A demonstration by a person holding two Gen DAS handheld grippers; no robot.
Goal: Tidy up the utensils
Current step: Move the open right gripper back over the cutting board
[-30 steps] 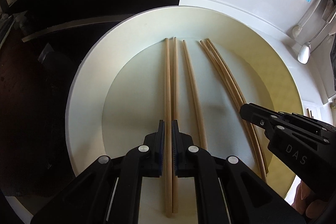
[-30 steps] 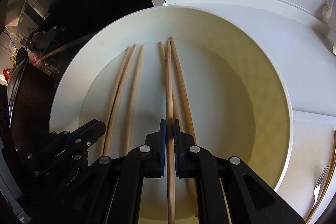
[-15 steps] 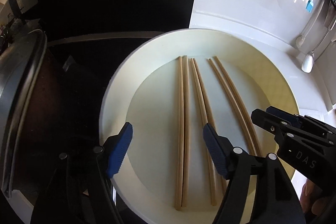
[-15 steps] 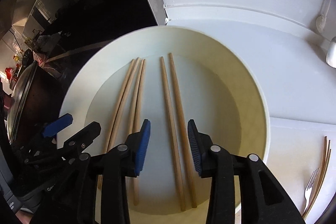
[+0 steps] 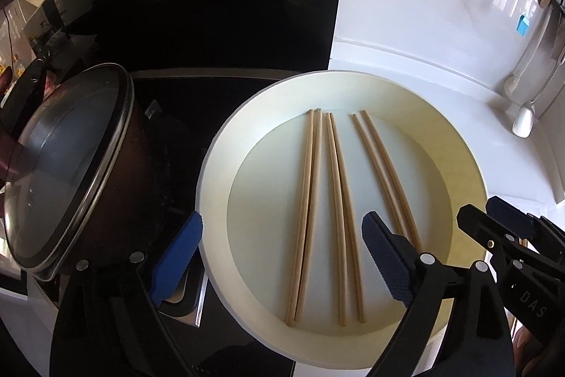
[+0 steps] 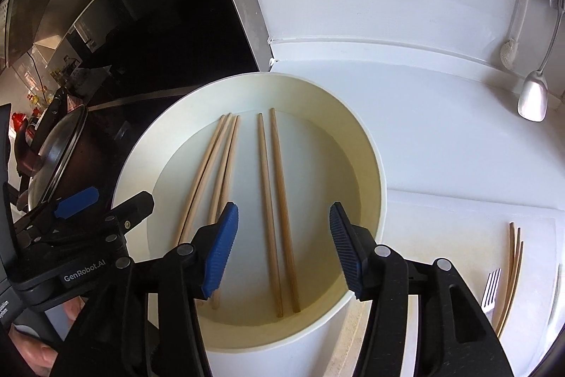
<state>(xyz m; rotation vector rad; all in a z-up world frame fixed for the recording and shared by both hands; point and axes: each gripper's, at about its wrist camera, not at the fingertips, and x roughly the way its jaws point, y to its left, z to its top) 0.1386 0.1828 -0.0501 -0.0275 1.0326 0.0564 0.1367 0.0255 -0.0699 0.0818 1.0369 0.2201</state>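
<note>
Six long wooden chopsticks [image 5: 339,211] are lying flat in the round, shallow cream-white basin [image 5: 226,143], running from its near wall to its far side: two pairs close together on the left and one pair [image 6: 277,211] a little apart on the right. The left gripper [image 5: 282,257] is hovering above the near left part of the basin with its blue-padded jaws spread wide; they have just been opening, and nothing is between the pads. The right gripper [image 6: 284,246] is hanging over the right-hand pair with its jaws partly spread, also just opening, its pads clear of the sticks below. A dark pot with a glass lid [image 5: 63,165] is sitting just left of the basin on the black hob. On the white counter [image 6: 441,143] to the right, a metal fork [image 6: 491,288] and thin wooden sticks [image 6: 512,271] are lying side by side.
</note>
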